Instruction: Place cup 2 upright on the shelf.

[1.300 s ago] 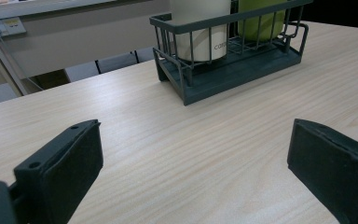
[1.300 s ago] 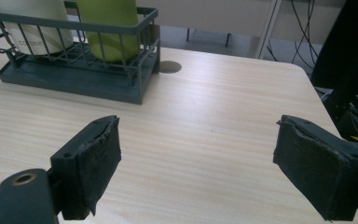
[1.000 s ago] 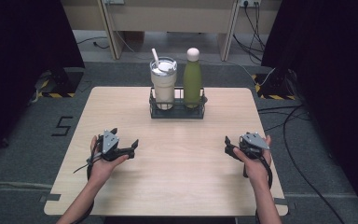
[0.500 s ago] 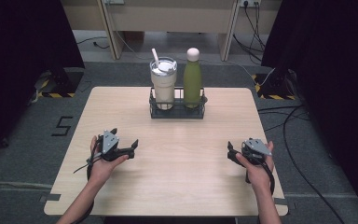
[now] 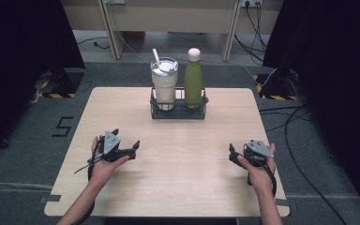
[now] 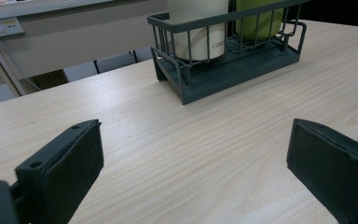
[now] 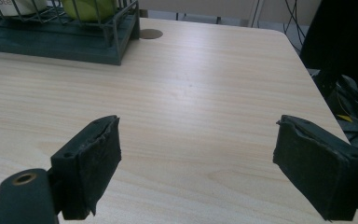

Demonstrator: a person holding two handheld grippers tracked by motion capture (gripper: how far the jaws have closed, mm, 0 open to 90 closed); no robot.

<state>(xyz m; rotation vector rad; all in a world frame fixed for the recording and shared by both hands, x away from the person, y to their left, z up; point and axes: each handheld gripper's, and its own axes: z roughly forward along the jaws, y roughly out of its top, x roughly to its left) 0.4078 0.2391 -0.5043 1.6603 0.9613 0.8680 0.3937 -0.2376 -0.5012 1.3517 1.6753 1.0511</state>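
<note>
Left gripper point(image 5: 124, 149): black body, grey three-cornered plate on top, thin dark cable trailing back along the bare forearm; jaws black, blocky, each faced with a flat dark pad point(image 6: 77, 161), a small round hole in the left jaw's top edge. Right gripper point(image 5: 236, 155): same black build, grey plate, black cable looping beside the wrist; pads point(image 7: 100, 156) rougher, edges frayed; a brass-ringed hole on its body; no sleeves visible.

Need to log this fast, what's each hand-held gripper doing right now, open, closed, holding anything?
Left hand-held gripper: open, holding nothing, above the table.
Right hand-held gripper: open, holding nothing.
</note>
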